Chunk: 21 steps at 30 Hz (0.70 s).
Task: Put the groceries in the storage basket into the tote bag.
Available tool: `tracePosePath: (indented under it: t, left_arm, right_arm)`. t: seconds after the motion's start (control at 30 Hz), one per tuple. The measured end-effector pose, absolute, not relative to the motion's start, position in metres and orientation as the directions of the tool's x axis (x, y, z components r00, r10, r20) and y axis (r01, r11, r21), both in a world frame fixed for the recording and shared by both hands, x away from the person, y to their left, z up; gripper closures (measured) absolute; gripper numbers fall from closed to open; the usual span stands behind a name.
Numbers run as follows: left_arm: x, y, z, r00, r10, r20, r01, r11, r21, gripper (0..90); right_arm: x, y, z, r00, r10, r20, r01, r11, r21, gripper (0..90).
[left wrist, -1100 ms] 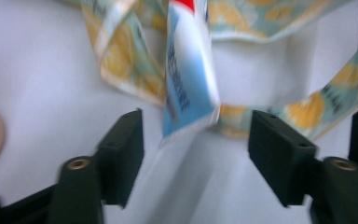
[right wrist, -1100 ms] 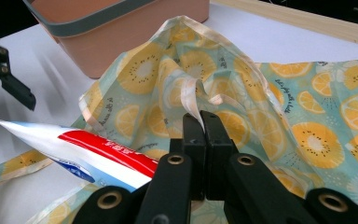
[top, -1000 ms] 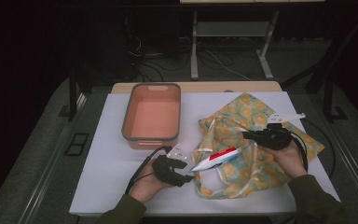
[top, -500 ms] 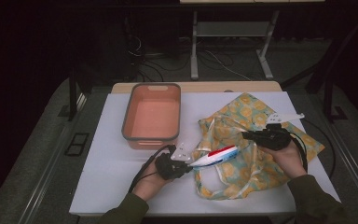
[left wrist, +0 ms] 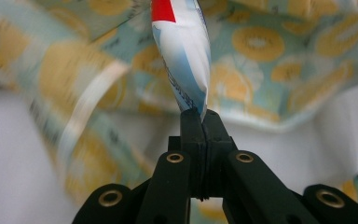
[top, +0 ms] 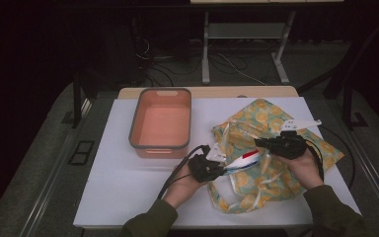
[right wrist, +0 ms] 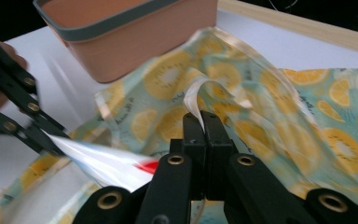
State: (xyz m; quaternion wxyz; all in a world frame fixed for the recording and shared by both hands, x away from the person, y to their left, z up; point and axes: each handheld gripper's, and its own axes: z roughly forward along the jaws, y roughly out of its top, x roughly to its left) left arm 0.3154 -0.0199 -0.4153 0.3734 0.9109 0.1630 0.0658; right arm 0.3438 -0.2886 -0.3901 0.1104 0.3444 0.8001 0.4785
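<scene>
Left gripper (left wrist: 200, 116) jaws just clenched on tube (left wrist: 184, 56) end; right gripper (right wrist: 201, 122) jaws pinch bag strap (right wrist: 193, 98)

**Cloth, film and plastic on a matt white worktop**

The tote bag (top: 271, 148) at 4 o'clock is thin printed cloth, soft and creased, with a smooth, faintly shiny ribbon handle (right wrist: 193, 100). The packet (left wrist: 182, 51) looks like glossy plastic film, crinkled at its pinched end. The bin (top: 161, 122) at 11 o'clock is smooth, matt plastic with a grey rim. The worktop (top: 123, 187) is flat matt white, with a pale wooden edge at 12 o'clock. The fingers (left wrist: 200, 128) are matt black plastic with brass-coloured rivets.
</scene>
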Motion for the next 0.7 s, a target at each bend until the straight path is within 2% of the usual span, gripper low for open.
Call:
tracePosePath:
  t: [0.33,0.47,0.6,0.7]
  left_arm:
    - [0.346,-0.080,-0.426,0.925,0.378,-0.040,0.287,-0.625,0.726,89.3]
    - [0.354,-0.091,-0.431,0.917,0.393,-0.059,0.312,-0.619,0.721,88.1]
    - [0.353,-0.077,-0.423,0.907,0.417,-0.059,0.320,-0.592,0.740,72.0]
    - [0.346,-0.053,-0.412,0.894,0.444,-0.051,0.325,-0.568,0.756,66.3]
  right_arm:
    - [0.339,-0.284,-0.383,-0.765,0.627,0.148,0.413,0.302,0.859,89.3]
    - [0.338,-0.284,-0.383,-0.764,0.628,0.150,0.415,0.300,0.859,89.3]
    - [0.338,-0.288,-0.382,-0.762,0.629,0.152,0.415,0.295,0.861,89.3]
    - [0.337,-0.289,-0.382,-0.762,0.630,0.151,0.414,0.294,0.862,89.3]
